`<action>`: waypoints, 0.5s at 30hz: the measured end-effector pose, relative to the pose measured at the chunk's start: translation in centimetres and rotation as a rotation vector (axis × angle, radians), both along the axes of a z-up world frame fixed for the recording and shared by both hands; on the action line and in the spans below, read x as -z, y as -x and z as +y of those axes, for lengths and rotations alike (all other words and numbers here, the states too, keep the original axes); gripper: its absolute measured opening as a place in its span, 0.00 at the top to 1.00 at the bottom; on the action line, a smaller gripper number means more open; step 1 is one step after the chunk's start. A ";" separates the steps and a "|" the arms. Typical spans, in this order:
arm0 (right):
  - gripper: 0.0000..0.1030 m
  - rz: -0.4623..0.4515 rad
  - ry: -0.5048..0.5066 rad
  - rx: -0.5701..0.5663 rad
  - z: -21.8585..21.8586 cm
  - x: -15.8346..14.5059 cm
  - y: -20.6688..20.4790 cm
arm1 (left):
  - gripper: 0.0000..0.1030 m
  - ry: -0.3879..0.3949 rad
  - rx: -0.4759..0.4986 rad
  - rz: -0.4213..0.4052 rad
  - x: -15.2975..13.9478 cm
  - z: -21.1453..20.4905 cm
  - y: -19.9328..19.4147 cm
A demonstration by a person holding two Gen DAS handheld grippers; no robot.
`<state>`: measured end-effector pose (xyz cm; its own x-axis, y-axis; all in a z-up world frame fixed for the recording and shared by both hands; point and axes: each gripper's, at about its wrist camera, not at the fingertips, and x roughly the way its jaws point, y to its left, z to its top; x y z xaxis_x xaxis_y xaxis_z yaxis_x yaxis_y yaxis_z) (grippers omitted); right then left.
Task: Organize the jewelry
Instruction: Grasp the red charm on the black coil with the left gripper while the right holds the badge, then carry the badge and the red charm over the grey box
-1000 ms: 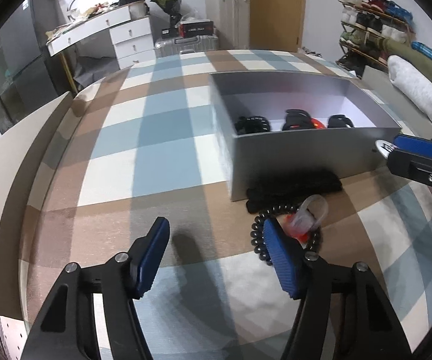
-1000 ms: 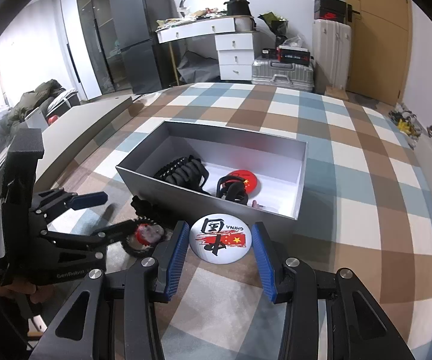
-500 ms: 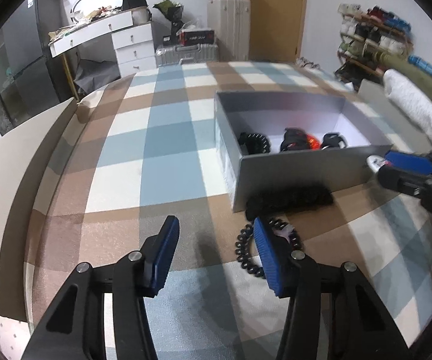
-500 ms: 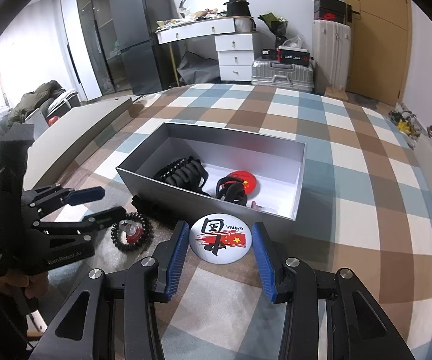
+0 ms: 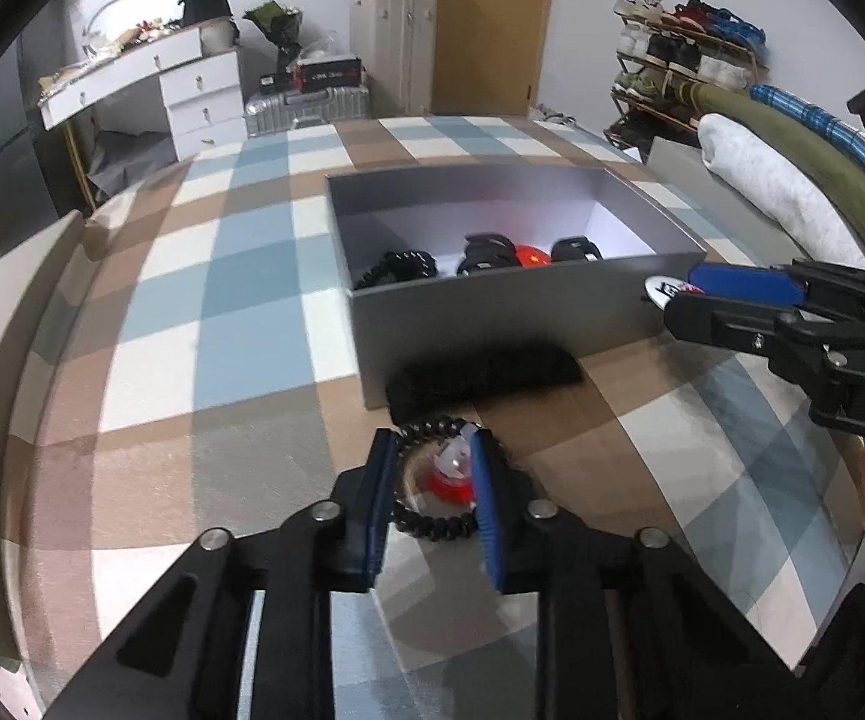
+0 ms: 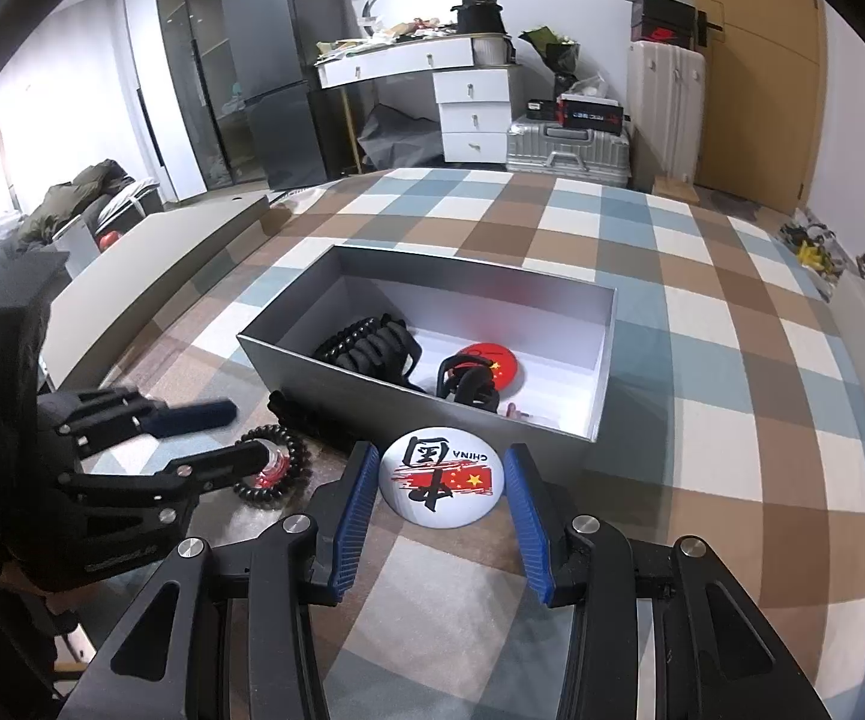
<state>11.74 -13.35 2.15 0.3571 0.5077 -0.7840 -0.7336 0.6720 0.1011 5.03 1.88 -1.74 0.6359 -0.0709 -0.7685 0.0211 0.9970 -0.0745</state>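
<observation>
Left wrist view: left gripper [image 5: 432, 489] partly closed around black bead bracelet [image 5: 432, 521] on checked cloth [image 5: 240, 324], near grey box [image 5: 492, 312]; pinch beads, not the red piece | Right wrist view: right gripper [image 6: 438, 495] open, white badge [image 6: 441, 480] between fingers, untouched.

A checked blue, brown and white cloth-covered surface [image 6: 702, 372] carries an open grey rectangular box [image 6: 606, 360]; at its six o'clock lie a round white badge [image 6: 441, 480] and a black beaded bracelet [image 6: 297, 456].

Home bedroom, white desk [image 6: 408, 63], suitcases [image 6: 567, 147], shoe rack [image 5: 681, 54]
</observation>
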 end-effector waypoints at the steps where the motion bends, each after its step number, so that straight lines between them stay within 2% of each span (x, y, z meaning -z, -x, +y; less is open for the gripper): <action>1: 0.59 0.000 0.000 0.000 0.0 0.0 0.0 | 0.85 0.002 0.005 0.000 0.0 -0.1 0.1; 7: 0.59 0.000 0.000 -0.001 0.0 0.0 0.1 | 0.98 0.002 0.039 -0.016 -0.3 -0.7 0.4; 15: 0.59 0.001 0.000 -0.003 0.0 0.2 0.2 | 0.99 0.002 0.042 -0.048 -1.0 -0.8 0.7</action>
<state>11.52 -13.31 1.97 0.3549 0.5093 -0.7840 -0.7358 0.6695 0.1019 4.28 1.11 -0.74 0.6686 -0.0997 -0.7369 0.0669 0.9950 -0.0740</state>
